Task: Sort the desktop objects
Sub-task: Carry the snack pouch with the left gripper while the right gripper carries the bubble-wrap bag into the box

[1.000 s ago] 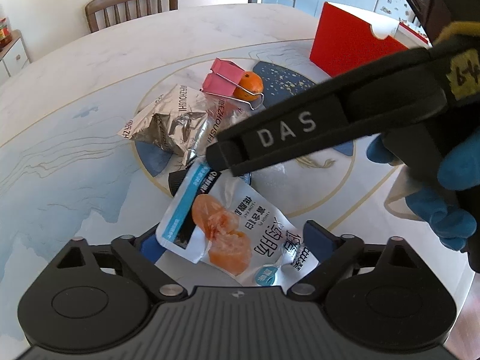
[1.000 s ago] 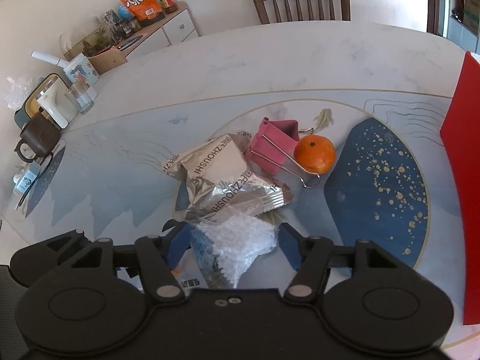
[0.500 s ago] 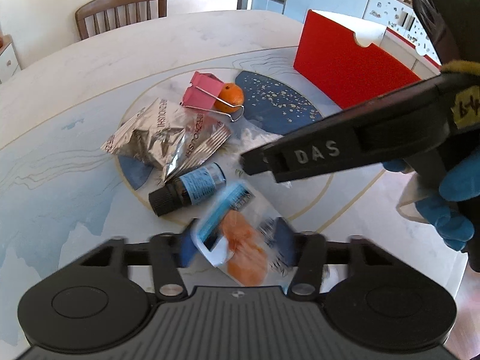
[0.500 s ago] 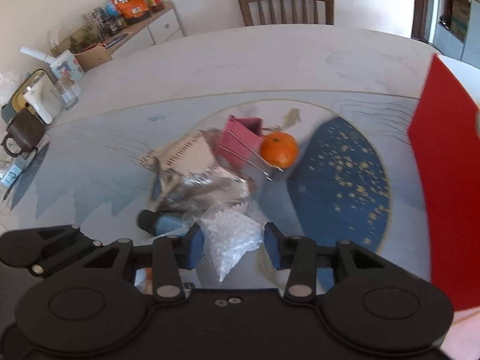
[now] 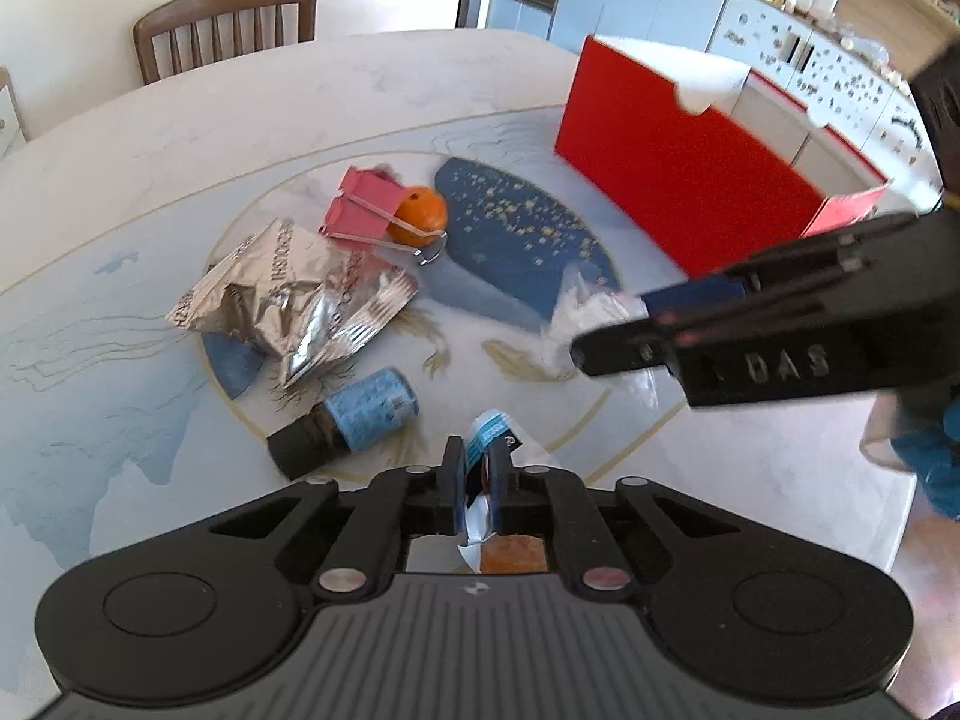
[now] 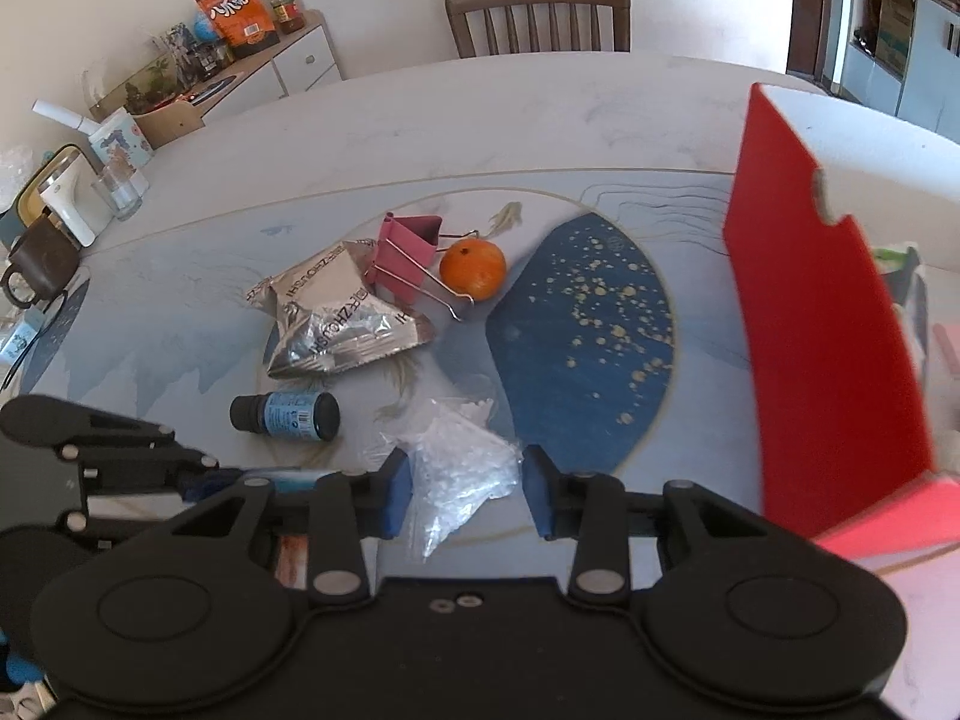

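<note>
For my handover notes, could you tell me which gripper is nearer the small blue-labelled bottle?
Left. The left gripper sits just beside the bottle; the right gripper hangs farther off, over the clear bag.

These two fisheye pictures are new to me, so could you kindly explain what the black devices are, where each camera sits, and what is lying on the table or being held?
No robot arm here: a person holds a two-finger gripper in each hand, each carrying a forward-looking camera.

In the left wrist view, the left gripper is shut on a snack pouch; the other black tool is the right gripper.

In the right wrist view, its fingers stand apart around a clear plastic bag.

On the table lie a silver foil packet, a pink binder clip, an orange and a small blue-labelled bottle. A red box stands on the right.
</note>
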A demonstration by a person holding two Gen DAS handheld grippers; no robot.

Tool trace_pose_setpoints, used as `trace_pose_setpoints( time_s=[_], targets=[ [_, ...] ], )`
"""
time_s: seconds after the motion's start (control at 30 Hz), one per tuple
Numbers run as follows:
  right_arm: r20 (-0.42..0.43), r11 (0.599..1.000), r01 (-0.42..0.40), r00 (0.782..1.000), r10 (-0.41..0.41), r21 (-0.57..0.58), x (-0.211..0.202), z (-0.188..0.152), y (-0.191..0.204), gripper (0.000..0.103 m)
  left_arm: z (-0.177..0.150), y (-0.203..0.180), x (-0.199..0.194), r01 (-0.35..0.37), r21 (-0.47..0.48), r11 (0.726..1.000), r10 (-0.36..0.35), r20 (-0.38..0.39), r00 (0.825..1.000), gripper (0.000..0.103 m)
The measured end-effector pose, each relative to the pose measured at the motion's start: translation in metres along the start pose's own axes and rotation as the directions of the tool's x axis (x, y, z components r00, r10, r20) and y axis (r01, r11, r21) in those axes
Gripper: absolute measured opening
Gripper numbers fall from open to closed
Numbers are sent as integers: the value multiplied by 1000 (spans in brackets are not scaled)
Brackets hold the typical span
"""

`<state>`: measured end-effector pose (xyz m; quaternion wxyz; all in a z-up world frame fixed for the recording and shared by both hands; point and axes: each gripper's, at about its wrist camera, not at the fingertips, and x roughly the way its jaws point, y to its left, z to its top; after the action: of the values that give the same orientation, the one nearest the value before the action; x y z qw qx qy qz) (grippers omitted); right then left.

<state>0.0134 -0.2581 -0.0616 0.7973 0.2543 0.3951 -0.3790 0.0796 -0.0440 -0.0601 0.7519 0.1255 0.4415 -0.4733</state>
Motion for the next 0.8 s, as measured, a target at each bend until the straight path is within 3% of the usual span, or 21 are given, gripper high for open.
trace_pose_setpoints(
  time_s=[0.47, 0.8],
  targets=[
    [29, 1000, 9, 1000, -9, -17, -61, -22, -20, 37, 18, -23, -27, 94, -52, 994, -91, 68, 994, 1],
    [75, 998, 46, 996, -43, -34, -105, -22, -43, 37, 39, -56, -44, 172, -49, 984, -165, 128, 978, 1]
  ],
)
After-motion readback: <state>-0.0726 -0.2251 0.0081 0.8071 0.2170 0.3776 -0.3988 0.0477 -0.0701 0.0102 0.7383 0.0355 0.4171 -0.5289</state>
